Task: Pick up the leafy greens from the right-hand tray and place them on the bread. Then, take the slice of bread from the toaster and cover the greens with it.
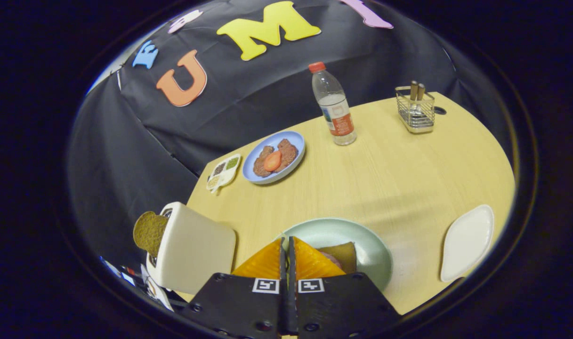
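Observation:
My gripper (287, 242) is shut, its two fingers pressed together with only a thin dark slit between them and nothing showing in it. It hovers over the near side of a pale green plate (361, 235). On that plate, just right of the fingertips, lies a brown slice of bread (343, 253) with a pinkish filling at its edge; the fingers hide the rest. Left of the fingers stands a cream toaster (194, 249) with a round brown bread slice (149, 231) sticking out of its slot. A white tray (467, 242) lies bare to the right.
Beyond the plate, a blue plate (293, 141) holds meat pieces and an orange-red slice. A small divided dish (223, 172) sits beside it. A plastic bottle (334, 110) and a wire basket (415, 113) with utensils stand at the table's far side.

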`<move>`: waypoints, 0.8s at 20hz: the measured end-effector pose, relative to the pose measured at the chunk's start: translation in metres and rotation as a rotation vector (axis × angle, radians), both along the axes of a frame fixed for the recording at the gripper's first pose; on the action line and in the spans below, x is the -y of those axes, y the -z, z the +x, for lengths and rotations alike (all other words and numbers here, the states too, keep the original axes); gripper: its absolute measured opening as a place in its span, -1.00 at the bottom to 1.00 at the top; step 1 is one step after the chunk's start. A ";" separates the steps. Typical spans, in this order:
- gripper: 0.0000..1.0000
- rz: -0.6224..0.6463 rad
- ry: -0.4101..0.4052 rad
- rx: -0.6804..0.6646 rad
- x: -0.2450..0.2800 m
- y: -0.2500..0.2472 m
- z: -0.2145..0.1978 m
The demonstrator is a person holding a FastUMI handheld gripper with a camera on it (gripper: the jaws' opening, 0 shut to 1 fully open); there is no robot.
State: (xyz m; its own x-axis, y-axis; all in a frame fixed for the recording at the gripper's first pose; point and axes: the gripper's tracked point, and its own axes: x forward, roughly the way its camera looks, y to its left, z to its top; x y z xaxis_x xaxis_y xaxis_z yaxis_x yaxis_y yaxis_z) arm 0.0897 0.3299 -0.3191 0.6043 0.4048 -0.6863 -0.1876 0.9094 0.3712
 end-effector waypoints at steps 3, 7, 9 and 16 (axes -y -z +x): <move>-1.00 -0.078 -0.024 0.029 0.008 0.011 0.014; -0.99 -0.151 -0.063 0.054 0.013 0.025 0.024; -0.86 -0.194 -0.065 0.067 0.019 0.030 0.026; 0.63 -0.234 -0.041 0.114 0.033 0.015 0.016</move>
